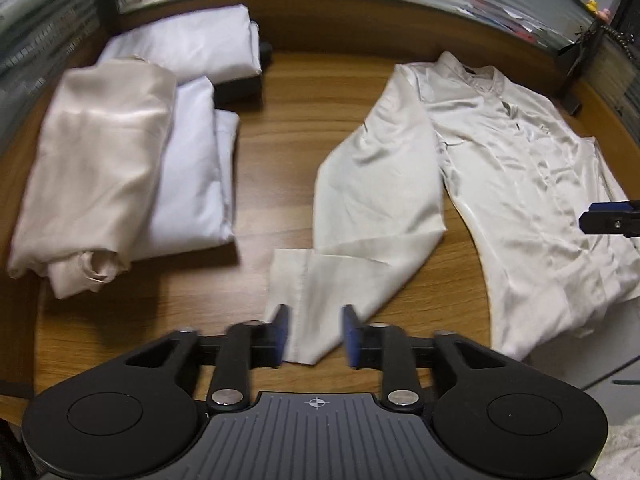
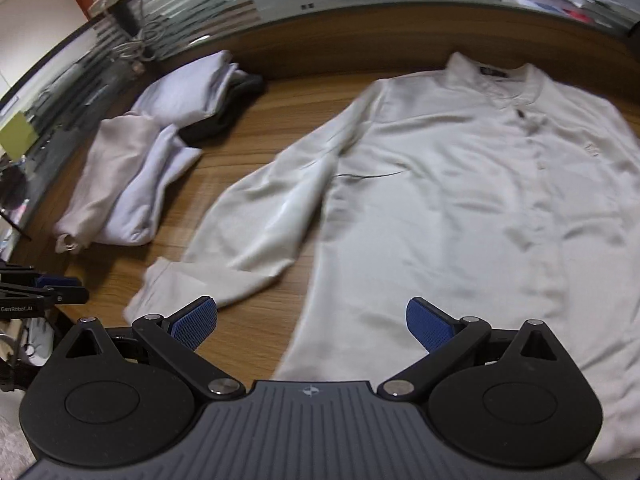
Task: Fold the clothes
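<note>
1. The cream long-sleeved collared shirt (image 2: 460,184) lies face up, spread on the wooden table (image 1: 280,152).
2. The left tool (image 1: 315,336) is part-open, gripping nothing, the sleeve cuff (image 1: 296,280) between its pads.
3. The right tool (image 2: 312,322) gapes wide and empty over the hem.
4. Folded white and beige clothes (image 1: 120,152) sit stacked well apart.

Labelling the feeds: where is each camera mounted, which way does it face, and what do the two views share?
Left wrist: rides on the left tool, looking down and forward over the wooden table at the cream shirt's sleeve cuff; own open blue pads show, plus the right tool at the right edge.
Right wrist: rides on the right tool, looking down over the shirt's body; own wide-open pads show, the left tool at the left edge.
Shared: the shirt, table, folded clothes stack.
</note>
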### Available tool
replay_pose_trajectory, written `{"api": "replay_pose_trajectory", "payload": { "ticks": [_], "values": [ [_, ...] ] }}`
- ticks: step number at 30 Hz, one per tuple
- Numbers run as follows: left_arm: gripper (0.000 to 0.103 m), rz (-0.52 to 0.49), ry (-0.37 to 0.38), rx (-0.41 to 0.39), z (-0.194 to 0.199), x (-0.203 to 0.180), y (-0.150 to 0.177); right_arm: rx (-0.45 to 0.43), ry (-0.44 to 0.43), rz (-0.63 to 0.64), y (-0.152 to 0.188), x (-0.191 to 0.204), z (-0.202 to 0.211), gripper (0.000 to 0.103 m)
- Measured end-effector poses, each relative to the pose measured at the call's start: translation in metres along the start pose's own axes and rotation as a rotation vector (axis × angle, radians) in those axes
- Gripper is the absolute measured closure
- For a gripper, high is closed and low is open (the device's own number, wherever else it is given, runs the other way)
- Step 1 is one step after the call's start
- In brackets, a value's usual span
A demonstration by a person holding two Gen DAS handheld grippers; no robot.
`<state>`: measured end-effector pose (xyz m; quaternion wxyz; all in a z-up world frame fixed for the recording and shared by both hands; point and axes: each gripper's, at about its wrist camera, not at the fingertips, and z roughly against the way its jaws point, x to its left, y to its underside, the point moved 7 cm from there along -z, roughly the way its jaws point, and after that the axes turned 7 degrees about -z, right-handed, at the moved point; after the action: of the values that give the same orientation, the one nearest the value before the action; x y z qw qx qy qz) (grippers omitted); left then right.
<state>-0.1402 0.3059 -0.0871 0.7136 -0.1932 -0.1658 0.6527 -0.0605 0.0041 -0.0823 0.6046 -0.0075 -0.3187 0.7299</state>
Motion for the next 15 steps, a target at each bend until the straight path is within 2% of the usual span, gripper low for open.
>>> {"api": "replay_pose_trajectory", "payload": {
  "ticks": [2, 5, 10, 13, 15],
  "values": [
    [0.051, -0.021, 0.005, -0.018, 0.003, 0.004, -0.001, -0.009, -0.005, -0.019, 0.007, 0.013, -0.004, 0.001],
    [0.043, -0.076, 0.009, -0.033, 0.001, 0.011, -0.003, -0.028, -0.001, -0.056, 0.018, 0.035, -0.014, 0.003],
    [0.038, -0.155, 0.111, -0.021, -0.006, 0.027, -0.003, -0.061, 0.039, -0.129, 0.038, 0.078, -0.042, 0.008],
    [0.031, -0.273, 0.15, -0.028, -0.002, 0.038, -0.006, -0.07, 0.054, -0.195, 0.05, 0.105, -0.062, 0.012],
    [0.022, -0.349, 0.159, -0.043, 0.003, 0.048, -0.01, -0.081, 0.058, -0.224, 0.057, 0.124, -0.074, 0.013]
  ]
}}
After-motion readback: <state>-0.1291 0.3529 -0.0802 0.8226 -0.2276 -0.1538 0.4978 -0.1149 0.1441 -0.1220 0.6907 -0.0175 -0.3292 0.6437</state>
